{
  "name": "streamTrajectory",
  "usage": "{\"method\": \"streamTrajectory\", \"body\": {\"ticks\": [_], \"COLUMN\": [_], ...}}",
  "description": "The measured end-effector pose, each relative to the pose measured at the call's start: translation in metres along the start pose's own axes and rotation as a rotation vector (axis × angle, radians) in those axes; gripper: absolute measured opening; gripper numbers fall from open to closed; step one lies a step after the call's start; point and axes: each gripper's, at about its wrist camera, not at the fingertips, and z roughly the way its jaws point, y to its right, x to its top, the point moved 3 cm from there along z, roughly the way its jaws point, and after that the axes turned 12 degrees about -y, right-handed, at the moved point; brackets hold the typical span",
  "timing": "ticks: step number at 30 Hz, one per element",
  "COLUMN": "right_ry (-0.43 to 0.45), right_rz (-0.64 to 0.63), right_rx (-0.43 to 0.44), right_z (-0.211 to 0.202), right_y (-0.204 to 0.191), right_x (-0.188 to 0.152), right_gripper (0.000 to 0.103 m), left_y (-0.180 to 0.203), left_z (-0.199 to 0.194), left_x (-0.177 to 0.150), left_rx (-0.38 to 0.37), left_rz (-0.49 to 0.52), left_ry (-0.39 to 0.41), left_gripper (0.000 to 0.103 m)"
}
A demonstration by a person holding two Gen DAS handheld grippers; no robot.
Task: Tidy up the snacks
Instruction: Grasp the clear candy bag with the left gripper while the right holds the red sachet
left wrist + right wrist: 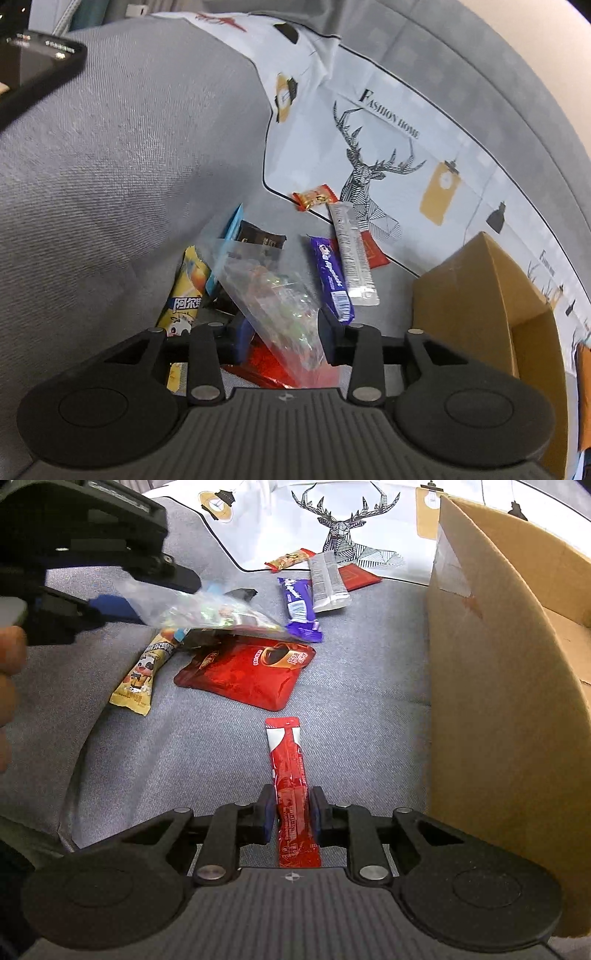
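My left gripper [286, 339] stands open over a pile of snacks on the grey sofa seat. A clear bag of wrapped candies [273, 295] lies tilted between its fingers, with a gap at the pads. The right wrist view shows that left gripper [147, 594] from the side, the clear bag [207, 614] slanting down out of it. My right gripper [293, 812] is shut on a long red stick packet [288, 760] that lies on the seat. An open cardboard box [498, 664] stands just to its right.
Around the bag lie a red pouch [247, 672], a yellow packet [142, 679], a purple bar [299, 605], a silver packet [327, 581] and a small orange candy [288, 559]. A deer-print cloth [258, 524] covers the back. A hand [7, 664] is at the left edge.
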Motion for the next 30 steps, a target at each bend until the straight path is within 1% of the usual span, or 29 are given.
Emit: {"method": "streamTrajectory", "body": {"ticks": [8, 9, 10, 12, 15, 18, 21, 24, 28, 30], "right_ry": [0.001, 0.002, 0.003, 0.008, 0.013, 0.029, 0.058, 0.087, 0.097, 0.095], "right_rz": [-0.005, -0.01, -0.013, -0.015, -0.017, -0.004, 0.012, 0.02, 0.016, 0.015], "right_rx": [-0.013, -0.02, -0.025, -0.035, -0.036, -0.019, -0.004, 0.006, 0.005, 0.002], "right_z": [0.001, 0.001, 0.001, 0.001, 0.0, -0.004, -0.011, -0.019, -0.023, -0.023], "right_y": [0.001, 0.0, 0.0, -0.002, -0.001, 0.002, 0.003, 0.003, 0.002, 0.001], "right_x": [0.003, 0.003, 0.003, 0.004, 0.003, 0.003, 0.004, 0.004, 0.002, 0.001], "right_gripper": [0.022, 0.022, 0.022, 0.021, 0.02, 0.02, 0.02, 0.02, 0.02, 0.02], "left_y": [0.003, 0.003, 0.003, 0.006, 0.013, 0.021, 0.028, 0.034, 0.037, 0.034], "left_z": [0.02, 0.021, 0.022, 0.019, 0.009, -0.004, -0.018, -0.035, -0.062, -0.069], "left_x": [0.01, 0.01, 0.01, 0.01, 0.01, 0.007, 0.006, 0.004, -0.001, -0.005], "left_rx": [-0.001, -0.001, -0.001, -0.007, -0.017, -0.025, -0.024, -0.004, -0.001, 0.012], "left_rz": [-0.045, -0.047, -0.043, -0.023, 0.03, 0.083, 0.126, 0.168, 0.212, 0.232], "left_ry": [-0.025, -0.026, -0.025, -0.011, 0.032, 0.084, 0.13, 0.161, 0.188, 0.172], "left_gripper": [0.04, 0.029, 0.022, 0.015, 0.009, 0.004, 0.002, 0.001, 0.0, 0.0]}}
